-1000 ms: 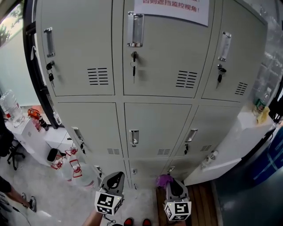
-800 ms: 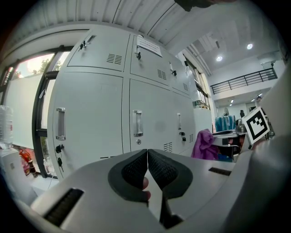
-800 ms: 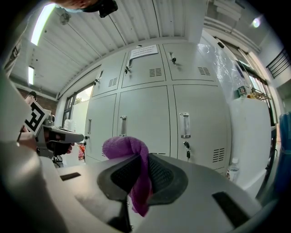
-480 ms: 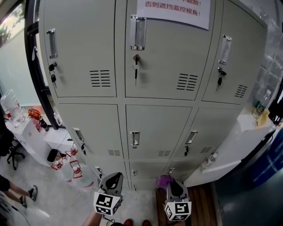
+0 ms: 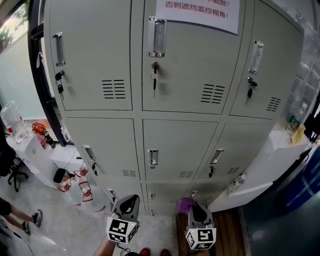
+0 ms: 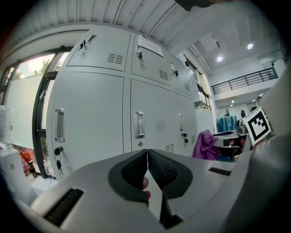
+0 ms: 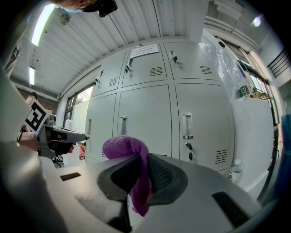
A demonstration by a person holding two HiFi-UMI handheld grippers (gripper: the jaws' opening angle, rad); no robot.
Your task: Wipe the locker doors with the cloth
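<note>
Grey locker doors (image 5: pixel 180 145) fill the head view in a grid three wide, with metal handles and keys hanging in the locks; they also show as locker doors (image 6: pixel 109 113) and locker doors (image 7: pixel 150 118) in the gripper views. Low at the bottom, my right gripper (image 5: pixel 194 209) is shut on a purple cloth (image 5: pixel 185 204), whose bunched end pokes above the jaws as purple cloth (image 7: pixel 129 154). To its left my left gripper (image 5: pixel 129 202) is shut with nothing in it, left gripper (image 6: pixel 148 159). Both hang well short of the doors.
A paper notice (image 5: pixel 197 11) is stuck on the top middle door. Left of the lockers stand a white low table (image 5: pixel 35 150) with bottles and a red item, and a person's legs (image 5: pixel 20 217). A white counter (image 5: pixel 272 150) stands at the right. Shoes (image 5: pixel 152 251) show on the floor.
The head view has tilted slightly, so the lockers sit a little lower in frame. The person at left has shifted. Both grippers have stayed where they were.
</note>
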